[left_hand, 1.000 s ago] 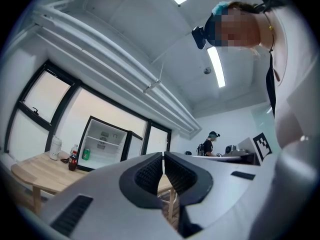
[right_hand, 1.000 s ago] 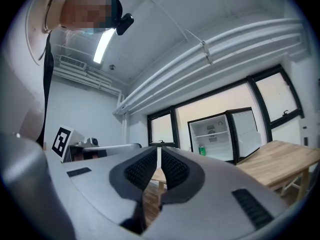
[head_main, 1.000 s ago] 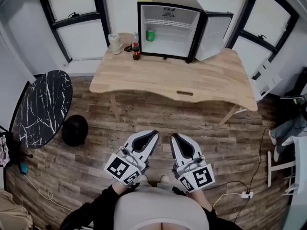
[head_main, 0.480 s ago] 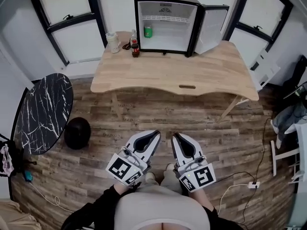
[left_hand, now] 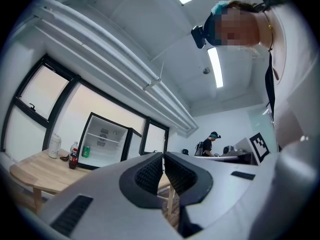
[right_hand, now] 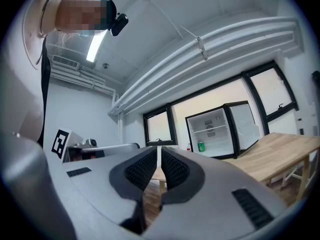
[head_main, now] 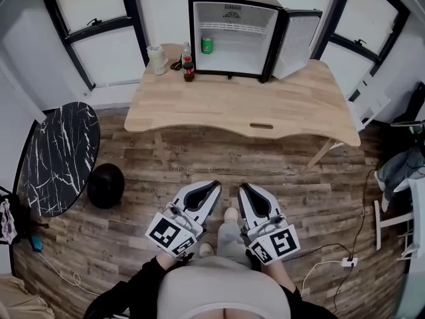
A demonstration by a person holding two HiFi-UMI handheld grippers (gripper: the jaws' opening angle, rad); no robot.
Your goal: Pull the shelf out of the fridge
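Approach stage, shelf (head_main: 234, 28) untouched. Left gripper (head_main: 213, 187) and right gripper (head_main: 244, 189) closed, empty, at 6 o'clock. Shelf inside open fridge (head_main: 232, 52) on table (head_main: 265, 108), 12 o'clock, well apart. Next, likely: close distance, open jaws, grip front edge.

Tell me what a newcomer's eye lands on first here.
The small fridge stands wide open at the far end of the wooden table, a green can inside under its white shelf. In the foreground the left gripper and right gripper hang side by side above the plank floor, jaws shut and empty, well short of the table.
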